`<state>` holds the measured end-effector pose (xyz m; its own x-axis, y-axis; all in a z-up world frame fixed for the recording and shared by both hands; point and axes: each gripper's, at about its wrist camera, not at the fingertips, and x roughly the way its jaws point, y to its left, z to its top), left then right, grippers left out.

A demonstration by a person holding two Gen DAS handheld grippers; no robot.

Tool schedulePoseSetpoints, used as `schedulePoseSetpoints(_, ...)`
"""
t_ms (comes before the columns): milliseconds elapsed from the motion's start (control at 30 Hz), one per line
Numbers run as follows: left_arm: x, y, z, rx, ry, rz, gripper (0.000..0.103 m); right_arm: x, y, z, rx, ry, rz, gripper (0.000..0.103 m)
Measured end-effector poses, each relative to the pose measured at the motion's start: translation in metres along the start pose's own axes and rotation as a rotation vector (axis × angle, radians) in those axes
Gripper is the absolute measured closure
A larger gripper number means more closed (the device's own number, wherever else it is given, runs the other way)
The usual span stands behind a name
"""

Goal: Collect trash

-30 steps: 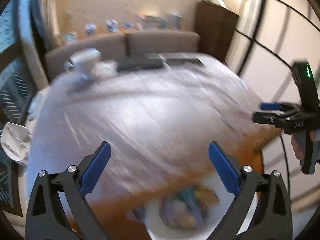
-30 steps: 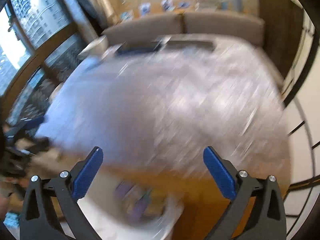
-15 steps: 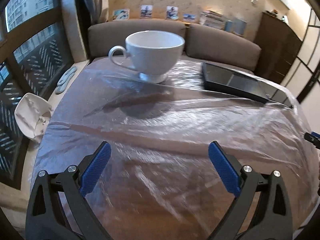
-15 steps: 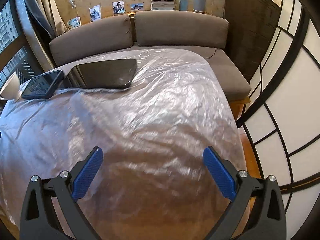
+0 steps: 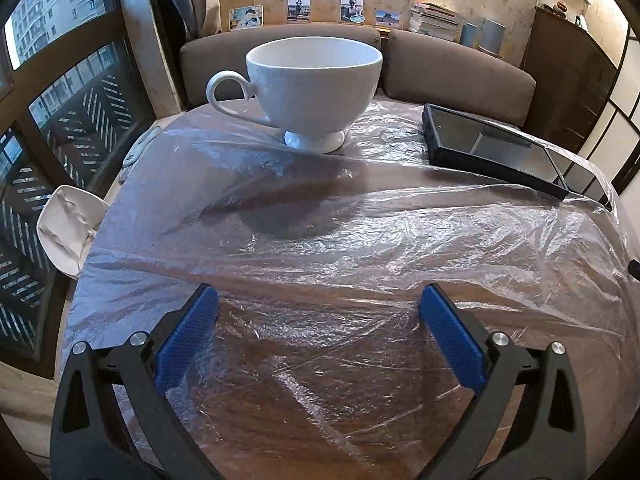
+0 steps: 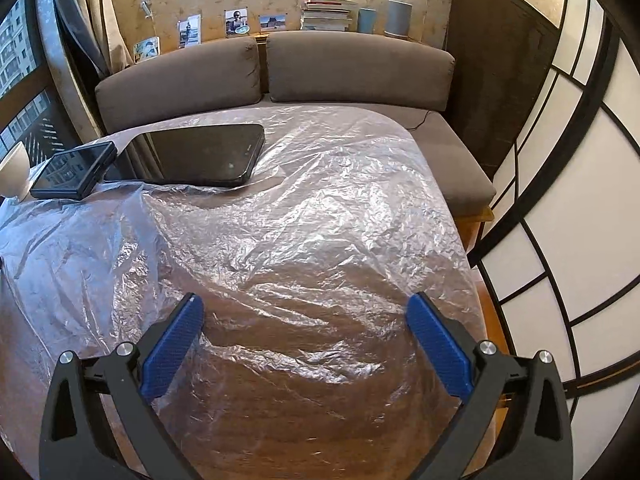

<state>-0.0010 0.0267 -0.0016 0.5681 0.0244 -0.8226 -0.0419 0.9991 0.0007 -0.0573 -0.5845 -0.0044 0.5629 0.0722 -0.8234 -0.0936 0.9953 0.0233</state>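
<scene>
Two grippers, left and right, hovered with jaws spread wide and empty over a crinkled plastic sheet covering the table, near a white cup

light: daylight from window at left | glare: sheen on plastic sheet | shadow: soft, before cup | focus: sharp | edges: fisheye bending, dark corners
</scene>
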Motion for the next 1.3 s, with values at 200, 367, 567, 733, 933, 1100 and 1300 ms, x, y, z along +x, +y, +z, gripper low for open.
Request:
schedulePoseSetpoints(200,0.0014,-0.0005,0.0016,-0.001,0.001,0.0,0.001,-0.0001,0.0002,0.0,0.001,0.0,0.0,0.004)
schedulePoseSetpoints(367,0.0012,-0.0006,0.0017,-0.001,0.001,0.0,0.001,-0.0001,0.0001,0.0,0.001,0.0,0.0,0.004)
schedulePoseSetpoints(567,0.0024,0.0002,0.0014,-0.002,0.001,-0.001,0.001,-0.0001,-0.0003,0.0001,0.001,0.0,0.0,0.004)
schedulePoseSetpoints(733,0.0024,0.0002,0.0014,-0.002,0.001,-0.001,0.001,-0.0007,0.0001,0.0004,0.001,0.0,0.0,0.004)
schedulePoseSetpoints(933,0.0026,0.0002,0.0015,-0.002,0.001,-0.001,0.001,-0.0007,0.0002,0.0002,0.001,0.0,0.0,0.004)
schedulePoseSetpoints(1100,0.0024,0.0002,0.0013,-0.002,0.001,-0.001,0.001,-0.0008,0.0002,0.0004,0.001,0.0,0.0,0.004)
schedulePoseSetpoints(1300,0.0025,0.0006,0.0017,-0.002,0.001,-0.002,0.001,-0.0007,0.0,0.0006,0.001,0.001,0.0,0.004)
